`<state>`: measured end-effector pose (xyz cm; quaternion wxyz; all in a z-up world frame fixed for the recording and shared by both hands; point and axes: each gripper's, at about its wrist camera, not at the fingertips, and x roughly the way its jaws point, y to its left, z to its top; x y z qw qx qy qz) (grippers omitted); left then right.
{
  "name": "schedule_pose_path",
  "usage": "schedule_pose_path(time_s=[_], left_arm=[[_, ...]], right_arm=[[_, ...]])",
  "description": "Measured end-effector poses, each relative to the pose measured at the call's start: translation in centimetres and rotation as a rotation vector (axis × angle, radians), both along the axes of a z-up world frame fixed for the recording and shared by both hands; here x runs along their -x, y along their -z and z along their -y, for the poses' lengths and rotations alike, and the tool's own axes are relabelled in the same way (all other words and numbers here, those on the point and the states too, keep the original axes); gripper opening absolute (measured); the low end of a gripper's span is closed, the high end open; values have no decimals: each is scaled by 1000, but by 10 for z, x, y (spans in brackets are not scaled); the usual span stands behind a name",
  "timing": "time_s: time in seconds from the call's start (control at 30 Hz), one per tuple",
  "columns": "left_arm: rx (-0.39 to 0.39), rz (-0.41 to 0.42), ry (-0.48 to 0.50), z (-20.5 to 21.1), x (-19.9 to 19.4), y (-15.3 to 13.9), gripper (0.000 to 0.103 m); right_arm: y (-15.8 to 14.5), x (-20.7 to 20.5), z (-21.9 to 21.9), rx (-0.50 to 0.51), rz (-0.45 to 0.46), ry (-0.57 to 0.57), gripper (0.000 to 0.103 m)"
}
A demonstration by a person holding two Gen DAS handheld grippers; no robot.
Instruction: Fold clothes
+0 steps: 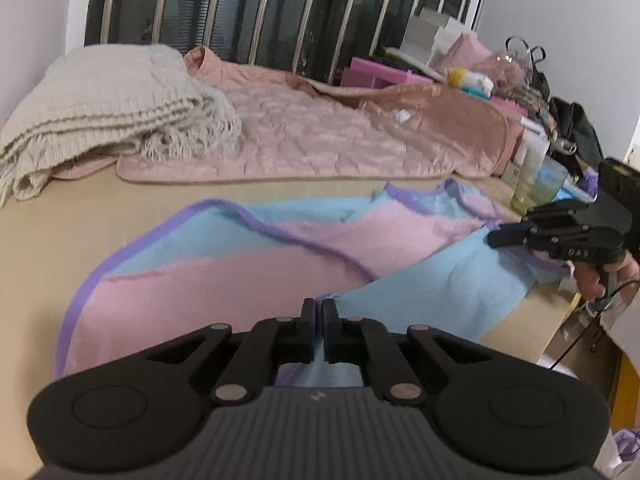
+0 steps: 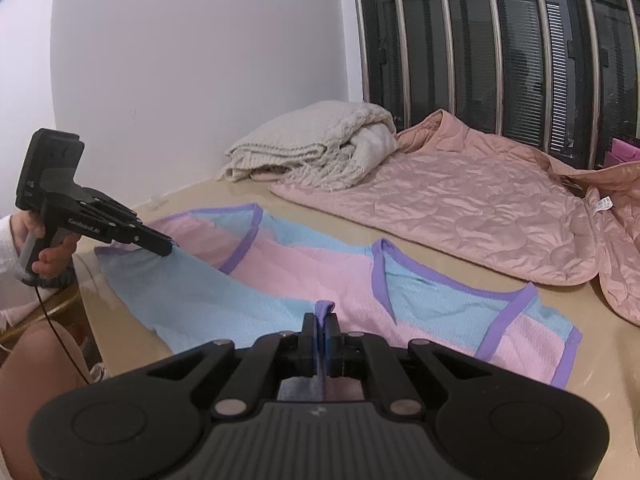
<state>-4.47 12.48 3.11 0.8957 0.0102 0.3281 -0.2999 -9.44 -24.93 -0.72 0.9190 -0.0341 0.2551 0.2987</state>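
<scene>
Left wrist view
Garment: a sleeveless mesh top (image 1: 224,280) in pink and blue with purple trim is lying spread across the tan tabletop (image 1: 100,216), partly doubled so that a blue panel is crossing over the pink.
Left gripper: the left gripper (image 1: 319,308) is pinching the near edge of the top, its jaws pressed together on blue cloth that is showing through the gap behind them; gripping the edge this way is giving it a corner to carry.
Right gripper: the right gripper (image 1: 496,238) is reaching in from the right at the far side of the same top, jaws drawn together at the cloth, so the two are holding the piece at separate points.
Surroundings: a pink quilted jacket (image 1: 320,136) and a folded cream knitted throw (image 1: 104,96) are sitting farther back, clear of the working patch.

Right wrist view
Right gripper: the right gripper (image 2: 323,318) is clamping a bunched bit of purple trim that is poking up above its closed jaws.
Left gripper: the left gripper (image 2: 168,249) is gripping a blue corner near the table edge, jaws closed on it, with the cloth running taut from that point.
Garment: the top (image 2: 320,268) is lying flat between them, neckline and armhole trim facing up.
Stage: held at two points, the top appears ready for a fold or a straightening pull; which one, the pictures are not settling.
</scene>
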Motion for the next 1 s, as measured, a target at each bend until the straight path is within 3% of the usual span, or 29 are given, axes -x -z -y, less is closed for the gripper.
schedule_pose_path(time_s=[0.1,0.2,0.27,0.3,0.37,0.43,0.5,0.53,0.63,0.77,0.8,0.9,1.0], left_arm=[[8,5,-19,0,-6,-2,3],[-34,-7,-33,6,-12,4,4],[-58,-8,-61,3,-9,7,9],[-60,-7,-72,-2,-4,7,13],[-64,-4,-92,-12,6,8,33],[-68,-1,-112,-22,16,8,43],[-72,2,-133,-32,26,9,43],[-74,4,-143,-37,31,9,43],[-81,8,-174,-52,47,10,42],[-106,22,-198,-62,57,10,40],[-118,28,-199,-62,57,10,40],[-151,46,-204,-62,57,10,40],[-185,64,-208,-61,57,10,40]], right_arm=[[0,-7,-2,1,-5,18,3],[6,-14,-10,49,-25,33,3],[10,-17,-15,87,-31,51,3],[11,-17,-16,98,-29,63,8],[5,-13,-10,102,-22,74,17],[-10,3,7,70,25,66,30],[-26,30,33,37,75,53,45],[-31,44,45,32,87,41,48],[-25,75,66,87,60,-3,48],[5,91,60,231,10,-3,47],[9,93,59,222,23,3,43],[10,83,62,125,-28,53,5],[-9,79,76,22,-85,-30,5]])
